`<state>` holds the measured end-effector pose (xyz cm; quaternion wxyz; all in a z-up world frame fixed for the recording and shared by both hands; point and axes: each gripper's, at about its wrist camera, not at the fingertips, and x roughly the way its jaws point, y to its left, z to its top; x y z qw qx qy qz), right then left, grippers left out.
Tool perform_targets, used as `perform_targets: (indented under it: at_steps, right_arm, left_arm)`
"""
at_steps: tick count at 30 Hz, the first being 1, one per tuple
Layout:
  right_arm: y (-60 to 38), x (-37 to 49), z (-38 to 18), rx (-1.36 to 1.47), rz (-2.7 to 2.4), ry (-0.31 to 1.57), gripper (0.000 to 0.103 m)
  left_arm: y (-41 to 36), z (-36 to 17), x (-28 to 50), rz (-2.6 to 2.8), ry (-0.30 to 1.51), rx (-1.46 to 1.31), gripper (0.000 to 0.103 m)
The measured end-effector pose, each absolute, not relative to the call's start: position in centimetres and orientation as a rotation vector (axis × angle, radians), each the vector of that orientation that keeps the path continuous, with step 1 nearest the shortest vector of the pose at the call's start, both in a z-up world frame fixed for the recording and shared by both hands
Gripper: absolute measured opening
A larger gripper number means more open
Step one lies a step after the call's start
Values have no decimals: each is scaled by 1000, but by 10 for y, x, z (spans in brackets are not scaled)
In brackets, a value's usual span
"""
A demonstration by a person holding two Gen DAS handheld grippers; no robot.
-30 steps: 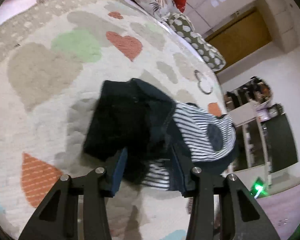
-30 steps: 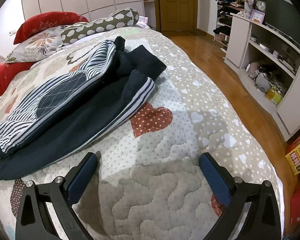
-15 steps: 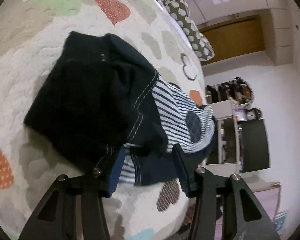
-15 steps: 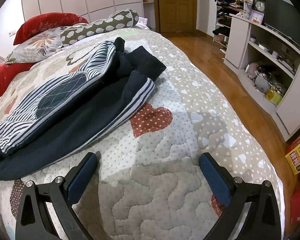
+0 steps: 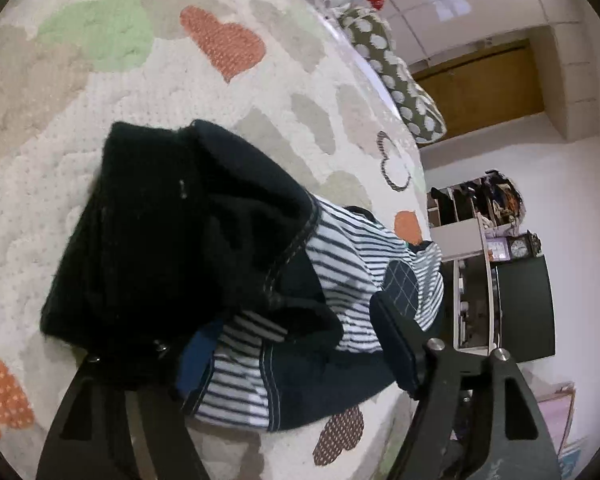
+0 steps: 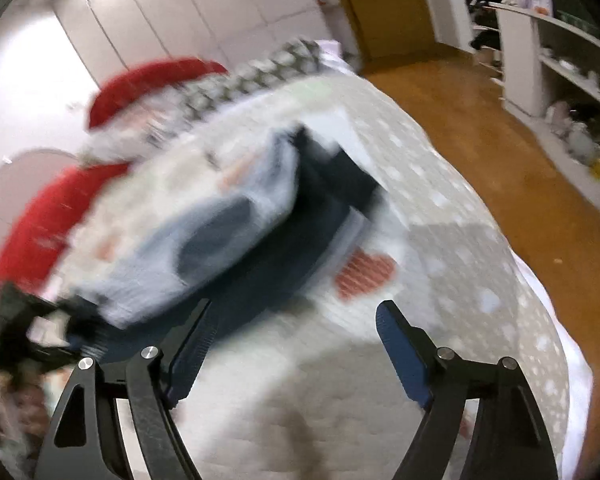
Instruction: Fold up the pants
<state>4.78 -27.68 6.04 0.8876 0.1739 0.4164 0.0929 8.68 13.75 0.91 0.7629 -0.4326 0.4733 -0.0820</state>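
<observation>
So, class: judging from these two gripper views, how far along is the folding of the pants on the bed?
Done: the pants lie on the quilt bunched, one dark end doubled over the striped part. In hand: the left gripper straddles the cloth, its jaws just opening, so no clear grip; the right gripper, just narrowing, holds nothing. Left: flattening and a neat final fold.

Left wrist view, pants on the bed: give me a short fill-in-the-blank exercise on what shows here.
1. The pants lie on a quilt patterned with ____.
2. The lighter fabric of the pants carries navy and white ____.
3. The left gripper has its jaws ____, with fabric between them.
4. The bolster pillow is green with white ____.

Missing words: hearts; stripes; open; spots
</observation>
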Motion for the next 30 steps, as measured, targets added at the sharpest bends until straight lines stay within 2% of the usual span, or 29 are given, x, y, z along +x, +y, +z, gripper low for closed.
perform_targets:
  at_steps: [2,3,4,5,6,8,10,12,22,27,29,30]
  right_arm:
    - [-265,63,65,353,247,893,85]
    - [-257,77,65,338,256,907,84]
    - [-251,84,66,318,248,909,84]
    - [-244,95,64,285,230,916,83]
    - [-237,108,61,251,198,935,79]
    - [-233,134,47,217,116,1000,64]
    - [-237,153,35,259,105,1060,13]
    - [-247,162,30,361,137,1099,8]
    - [-223,204,98,334,211,968,5]
    - [-197,261,104,336,208,954,6]
    - [-187,281,98,302,204,940,23]
    - [-179,289,94,256,168,948,39]
  left_arm:
    - [136,11,89,-166,1032,-933,71]
    - [135,14,90,-152,1037,-904,63]
    - [134,16,90,-138,1039,-874,34]
    - [134,18,90,-127,1049,-842,13]
    - [136,18,89,-130,1055,-842,11]
    - [143,18,86,-140,1052,-877,10]
    - [148,18,83,-159,1048,-895,8]
    - [151,21,81,-169,1051,-913,8]
    - [173,54,142,-123,979,-862,8]
    - [189,49,201,-48,1001,-845,9]
    - [198,40,215,-61,1028,-897,21]
    - [203,37,216,-97,1025,-948,26]
